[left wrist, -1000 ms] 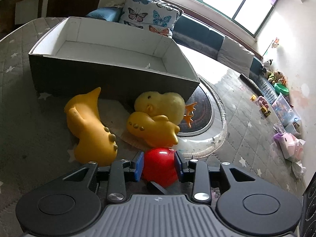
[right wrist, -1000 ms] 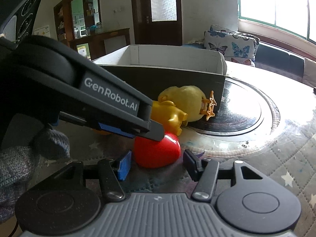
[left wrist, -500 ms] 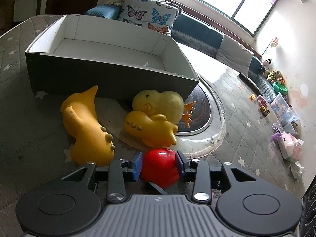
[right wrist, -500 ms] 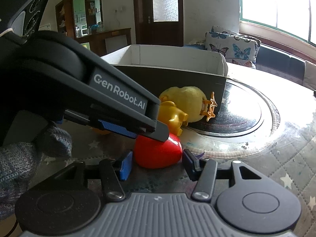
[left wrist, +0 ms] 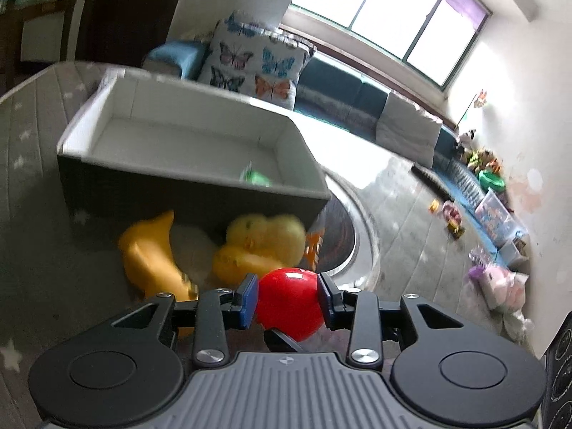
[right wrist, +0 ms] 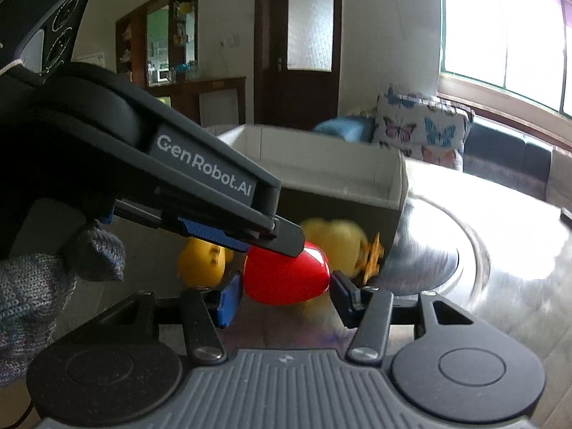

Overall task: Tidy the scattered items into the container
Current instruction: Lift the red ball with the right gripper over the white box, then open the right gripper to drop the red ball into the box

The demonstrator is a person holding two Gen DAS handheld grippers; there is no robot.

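The glossy red heart toy (left wrist: 287, 302), clamped only at its flanks by the left claw (left wrist: 287, 300) short of the cardboard box (left wrist: 193, 178), could squirt free onto the worktop (left wrist: 32, 164), while the right claw (right wrist: 284, 291) stands apart.

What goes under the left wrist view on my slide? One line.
Left gripper shut on red toy, yellow toys behind, before the open box.
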